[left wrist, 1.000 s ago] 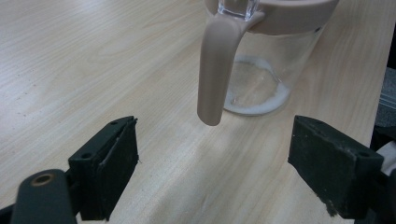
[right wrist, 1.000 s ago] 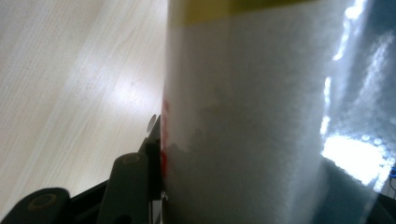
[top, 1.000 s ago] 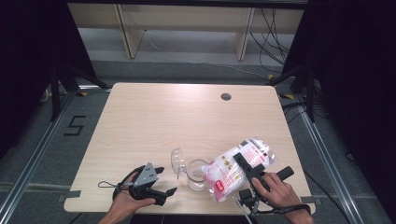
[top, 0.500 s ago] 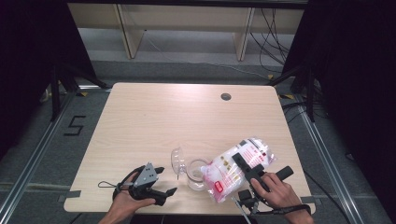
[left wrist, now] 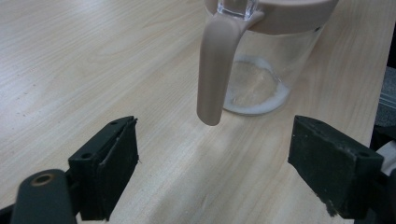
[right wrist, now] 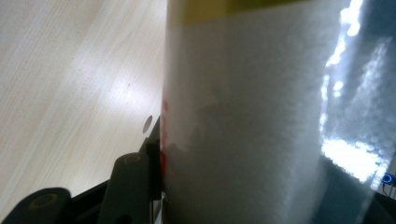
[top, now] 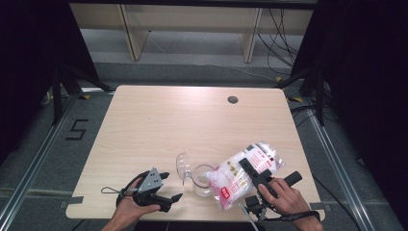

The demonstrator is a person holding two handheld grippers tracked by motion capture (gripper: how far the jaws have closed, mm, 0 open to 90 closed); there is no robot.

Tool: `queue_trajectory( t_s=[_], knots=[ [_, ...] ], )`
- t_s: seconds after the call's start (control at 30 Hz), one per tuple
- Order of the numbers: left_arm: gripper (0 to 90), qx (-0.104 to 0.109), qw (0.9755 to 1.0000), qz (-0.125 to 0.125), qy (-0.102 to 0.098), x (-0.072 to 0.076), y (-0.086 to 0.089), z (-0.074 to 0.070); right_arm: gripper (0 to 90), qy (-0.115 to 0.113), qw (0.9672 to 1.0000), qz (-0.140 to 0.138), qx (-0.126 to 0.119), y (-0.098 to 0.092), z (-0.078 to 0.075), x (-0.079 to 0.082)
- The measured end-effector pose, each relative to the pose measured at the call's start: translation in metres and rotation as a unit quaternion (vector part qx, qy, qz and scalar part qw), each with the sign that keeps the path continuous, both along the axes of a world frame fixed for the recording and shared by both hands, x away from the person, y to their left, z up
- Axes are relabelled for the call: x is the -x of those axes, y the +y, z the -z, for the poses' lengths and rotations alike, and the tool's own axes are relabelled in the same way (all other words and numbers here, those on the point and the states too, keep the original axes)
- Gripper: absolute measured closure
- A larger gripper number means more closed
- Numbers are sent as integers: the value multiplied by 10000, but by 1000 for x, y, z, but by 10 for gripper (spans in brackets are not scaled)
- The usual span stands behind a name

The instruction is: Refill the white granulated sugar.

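Dark curtains and a grey floor surround a pale wooden table [top: 192, 125], seen from the high view in the middle of the frame. A small round dark hole [top: 233, 99] sits near the table's far edge, right of centre.

Near the bottom edge, left of centre, a hand [top: 129, 211] holds the left gripper [top: 166, 186] low over the table. Its two black jaws stand wide apart with nothing between them. In the left gripper view they frame a clear glass jar [left wrist: 261, 60] with a beige lid and a beige handle hanging down its side; a thin layer of white powder lies in its bottom. The jar stands on the table ahead of the jaws, not touching them.

At the lower right, the other hand [top: 284, 197] holds the right gripper [top: 248, 167], clamped on a clear plastic bag [top: 240, 175] of white grains with red print. The bag is tilted, its lower end over the jar's open mouth [top: 204, 178].
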State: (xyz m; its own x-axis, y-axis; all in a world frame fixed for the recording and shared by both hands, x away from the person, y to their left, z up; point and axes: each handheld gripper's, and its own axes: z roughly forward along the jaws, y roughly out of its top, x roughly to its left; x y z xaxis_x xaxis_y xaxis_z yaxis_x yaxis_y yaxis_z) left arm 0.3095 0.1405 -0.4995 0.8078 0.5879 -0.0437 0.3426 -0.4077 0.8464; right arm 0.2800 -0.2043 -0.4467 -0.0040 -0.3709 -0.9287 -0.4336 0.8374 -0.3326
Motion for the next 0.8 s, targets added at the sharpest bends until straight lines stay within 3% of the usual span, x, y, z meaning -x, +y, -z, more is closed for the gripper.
queue_trajectory(
  t_s=[0.57, 0.63, 0.7, 0.8],
  knots=[
    [154, 9, 10000, -13, 10, 0, 0, 0, 544, 23, 10000, 20, 20, -1, -1, 0],
    [154, -12, 10000, 13, -11, 0, 0, 0, 545, 58, 9999, 61, -87, -3, 1, 0],
    [154, -8, 10000, 8, -10, 0, 0, 0, 545, -1, 10000, 27, 35, -1, -2, 0],
    [154, 6, 10000, -10, 3, 0, 0, 0, 546, -40, 10000, -19, 14, -1, -2, 0]
  ],
)
